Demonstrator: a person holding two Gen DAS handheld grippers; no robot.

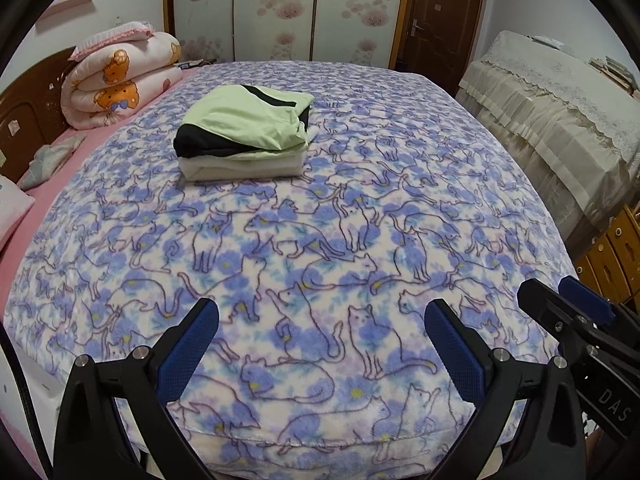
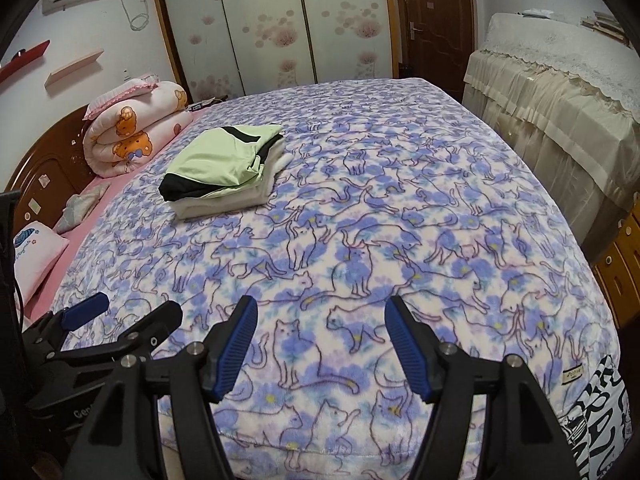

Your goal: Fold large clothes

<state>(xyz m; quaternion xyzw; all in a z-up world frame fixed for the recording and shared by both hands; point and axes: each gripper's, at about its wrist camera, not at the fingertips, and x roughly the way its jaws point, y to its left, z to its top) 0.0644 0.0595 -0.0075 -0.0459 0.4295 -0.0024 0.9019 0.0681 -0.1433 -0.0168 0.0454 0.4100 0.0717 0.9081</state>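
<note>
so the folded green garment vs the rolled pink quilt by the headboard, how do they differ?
The folded green garment is plain pale green with black panels; the rolled pink quilt is pink with orange bear prints. The garment lies as a flat, squared stack on top of a white folded piece; the quilt is a thick, rounded roll. The garment sits mid-bed on the cat-print blanket; the quilt sits off it on the pink sheet, by the headboard. Neither is in any jaws.

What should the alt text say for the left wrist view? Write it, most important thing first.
A folded stack of clothes, pale green and black on top of cream, lies on a bed's cat-print blanket. The open, empty left gripper fills the foreground; the right gripper shows at the right edge. A rolled pink quilt lies by the headboard.
</note>
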